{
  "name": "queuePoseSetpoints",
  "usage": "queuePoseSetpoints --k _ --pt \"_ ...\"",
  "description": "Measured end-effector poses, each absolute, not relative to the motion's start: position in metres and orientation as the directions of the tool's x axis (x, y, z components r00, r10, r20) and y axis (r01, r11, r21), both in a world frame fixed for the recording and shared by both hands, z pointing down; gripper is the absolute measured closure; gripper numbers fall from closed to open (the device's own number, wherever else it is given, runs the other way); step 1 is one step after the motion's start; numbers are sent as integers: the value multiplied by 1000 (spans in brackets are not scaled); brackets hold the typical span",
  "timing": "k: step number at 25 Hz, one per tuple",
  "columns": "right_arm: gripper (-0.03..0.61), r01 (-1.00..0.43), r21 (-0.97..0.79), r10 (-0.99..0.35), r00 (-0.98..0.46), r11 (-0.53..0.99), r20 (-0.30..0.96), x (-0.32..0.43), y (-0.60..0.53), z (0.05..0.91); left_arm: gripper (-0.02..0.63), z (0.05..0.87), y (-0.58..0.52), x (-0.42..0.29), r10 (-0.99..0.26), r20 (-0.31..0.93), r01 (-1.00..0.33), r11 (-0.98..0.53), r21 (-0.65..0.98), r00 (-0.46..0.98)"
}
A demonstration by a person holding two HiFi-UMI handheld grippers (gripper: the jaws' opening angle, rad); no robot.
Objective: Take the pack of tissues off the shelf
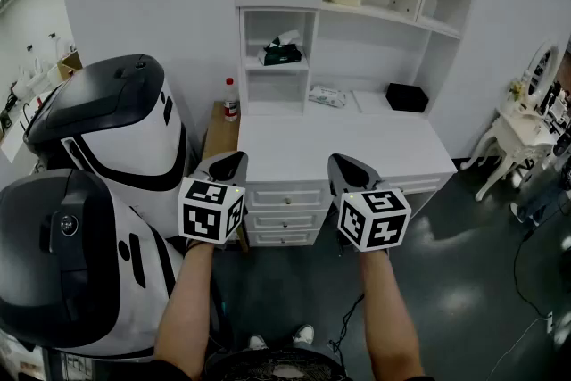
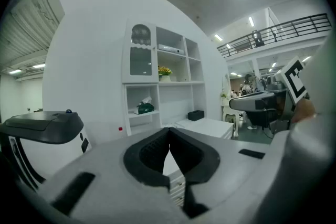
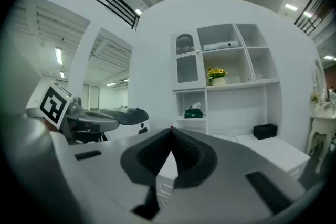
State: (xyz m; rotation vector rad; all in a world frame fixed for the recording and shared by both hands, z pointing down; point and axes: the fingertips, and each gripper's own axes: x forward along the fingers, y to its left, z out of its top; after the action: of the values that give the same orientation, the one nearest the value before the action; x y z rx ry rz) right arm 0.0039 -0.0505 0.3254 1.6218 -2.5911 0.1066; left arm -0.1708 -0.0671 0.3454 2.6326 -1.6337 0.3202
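Observation:
A dark green pack of tissues [image 1: 282,52] with a white tissue sticking out sits in the small cubby of the white shelf unit [image 1: 278,69] above the desk. It also shows far off in the left gripper view [image 2: 144,107] and the right gripper view [image 3: 193,111]. My left gripper [image 1: 227,163] and right gripper [image 1: 346,165] hover side by side in front of the desk's drawers, well short of the shelf. Both are shut with nothing between their jaws, and the tips meet in the gripper views [image 2: 169,129] [image 3: 171,131].
A white desk [image 1: 357,147] with drawers [image 1: 287,210] stands ahead. On it lie a wrapped white pack [image 1: 327,95] and a black box [image 1: 407,96]. A red-capped bottle [image 1: 231,98] stands at its left. Large white-and-black machines [image 1: 116,120] crowd my left. A white dressing table [image 1: 526,120] stands to the right.

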Motion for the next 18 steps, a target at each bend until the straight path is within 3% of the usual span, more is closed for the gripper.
queuePoseSetpoints --k 7,18 --pt "574 -897 -41 -891 -441 439 111 17 -66 333 600 346 -83 -155 -890 184 -895 -438 -90 417" --pt "574 -872 -60 -864 -490 486 116 39 -95 340 502 330 -121 -125 -900 169 -904 -420 -83 403"
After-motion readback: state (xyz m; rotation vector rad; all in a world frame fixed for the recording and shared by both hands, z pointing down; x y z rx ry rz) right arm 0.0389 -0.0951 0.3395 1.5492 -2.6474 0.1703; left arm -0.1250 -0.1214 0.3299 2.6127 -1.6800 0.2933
